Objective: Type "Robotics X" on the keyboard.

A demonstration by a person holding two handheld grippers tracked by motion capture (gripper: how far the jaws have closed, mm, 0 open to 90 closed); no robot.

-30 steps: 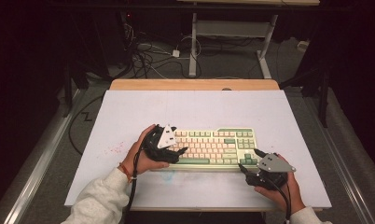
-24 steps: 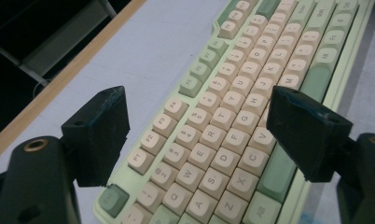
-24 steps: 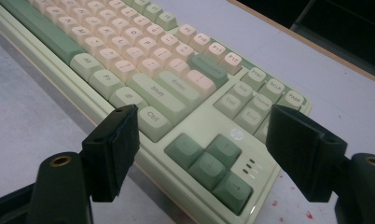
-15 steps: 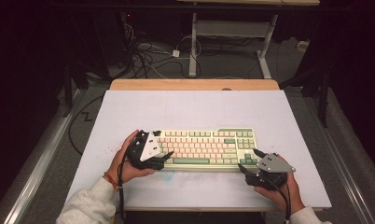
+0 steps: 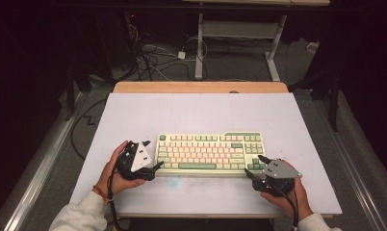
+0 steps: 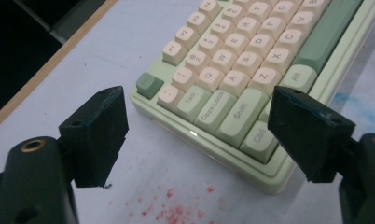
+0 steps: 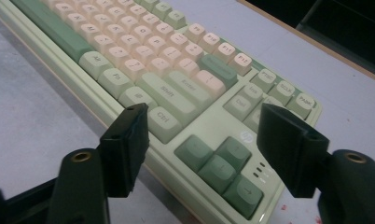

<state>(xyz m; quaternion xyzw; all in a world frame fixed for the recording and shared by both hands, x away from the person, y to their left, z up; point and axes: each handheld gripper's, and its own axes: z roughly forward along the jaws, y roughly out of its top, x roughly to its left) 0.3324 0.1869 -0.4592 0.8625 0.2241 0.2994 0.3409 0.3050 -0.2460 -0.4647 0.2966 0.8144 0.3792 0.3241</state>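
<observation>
Both tools gape wide, empty: left tool and right tool flank the cream-and-green mechanical keyboard ends, likely to lift it off the table.

The right claw is standing with its two black jaws spread wide, rising from the lower left and lower right of the frame. Between them, the keyboard is lying on the pale worktop and running diagonally from the upper left toward the lower right. Its case is showing pale green, with cream letter keys and green modifier keys. The Ctrl key is sitting just beside the left jaw. The dark green arrow keys are occupying the lower centre, between the jaws. The worktop's wooden edge is crossing the upper right corner.
</observation>
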